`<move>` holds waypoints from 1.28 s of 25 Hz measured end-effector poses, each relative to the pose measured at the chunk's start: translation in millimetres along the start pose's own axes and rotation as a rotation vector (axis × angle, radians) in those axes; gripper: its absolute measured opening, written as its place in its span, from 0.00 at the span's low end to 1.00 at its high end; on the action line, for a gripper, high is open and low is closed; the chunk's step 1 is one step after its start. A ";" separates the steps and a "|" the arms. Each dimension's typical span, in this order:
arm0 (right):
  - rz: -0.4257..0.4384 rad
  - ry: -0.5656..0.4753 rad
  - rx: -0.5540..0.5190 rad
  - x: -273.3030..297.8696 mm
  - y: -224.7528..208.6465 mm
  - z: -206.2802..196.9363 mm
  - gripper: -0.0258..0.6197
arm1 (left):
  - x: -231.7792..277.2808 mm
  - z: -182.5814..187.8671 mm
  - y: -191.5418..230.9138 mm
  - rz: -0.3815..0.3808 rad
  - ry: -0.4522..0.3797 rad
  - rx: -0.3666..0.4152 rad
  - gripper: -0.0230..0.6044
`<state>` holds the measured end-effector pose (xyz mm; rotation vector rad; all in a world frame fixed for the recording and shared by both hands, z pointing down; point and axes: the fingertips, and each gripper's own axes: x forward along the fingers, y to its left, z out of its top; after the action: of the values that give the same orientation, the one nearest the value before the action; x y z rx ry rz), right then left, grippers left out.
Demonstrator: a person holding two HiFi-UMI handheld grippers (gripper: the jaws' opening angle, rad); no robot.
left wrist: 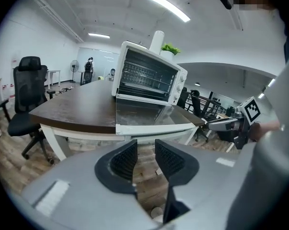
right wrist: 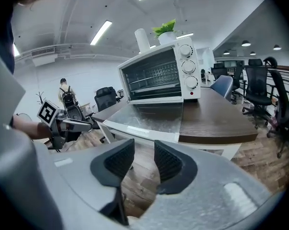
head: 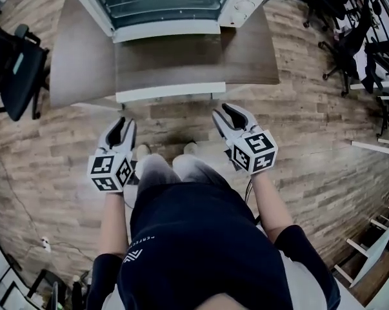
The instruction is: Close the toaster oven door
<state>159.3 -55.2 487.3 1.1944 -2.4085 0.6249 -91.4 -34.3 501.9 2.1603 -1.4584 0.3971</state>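
The toaster oven door (head: 168, 66) lay fully open, folded down flat onto the dark wooden table (head: 78, 57). Its glass panel faced up and its white front edge reached the table's near edge. The white toaster oven (head: 175, 5) stood at the back of the table, its wire racks exposed and its three control knobs on the right-hand panel. A green plant (right wrist: 164, 28) and a white roll (right wrist: 142, 40) showed at the top of the oven.

The left gripper (head: 120, 123) was held just short of the table's near edge, below and left of the door's front corner, apart from it. Its jaws stood released, with only the plank floor (head: 323, 147) visible in the gap.

The right gripper (head: 225, 112) was held near the door's right front corner, likewise not touching it. Its jaws also stood released, with nothing between the pads.

Both grippers pointed toward the oven and slightly downward. The person stood directly in front of the table, centred on the door. A black office chair (head: 17, 70) stood at the table's left side.
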 end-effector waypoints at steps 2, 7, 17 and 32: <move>0.023 0.009 -0.012 1.6 -5.9 -2.7 0.26 | -0.1 -2.6 -4.8 0.019 -0.004 -0.009 0.27; 0.051 0.034 -0.017 10.2 -16.3 -7.6 0.30 | 3.2 -9.6 -8.3 0.030 0.024 -0.020 0.35; 0.058 0.077 -0.029 26.3 -26.2 -22.2 0.34 | 22.6 -24.2 9.3 0.038 0.085 -0.039 0.41; 0.043 0.113 -0.062 61.2 -39.5 -31.4 0.34 | 59.1 -30.0 27.3 0.011 0.090 -0.020 0.42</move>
<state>161.0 -98.8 553.5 1.0565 -2.3464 0.6089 -92.8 -71.9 562.9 2.0915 -1.4190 0.4754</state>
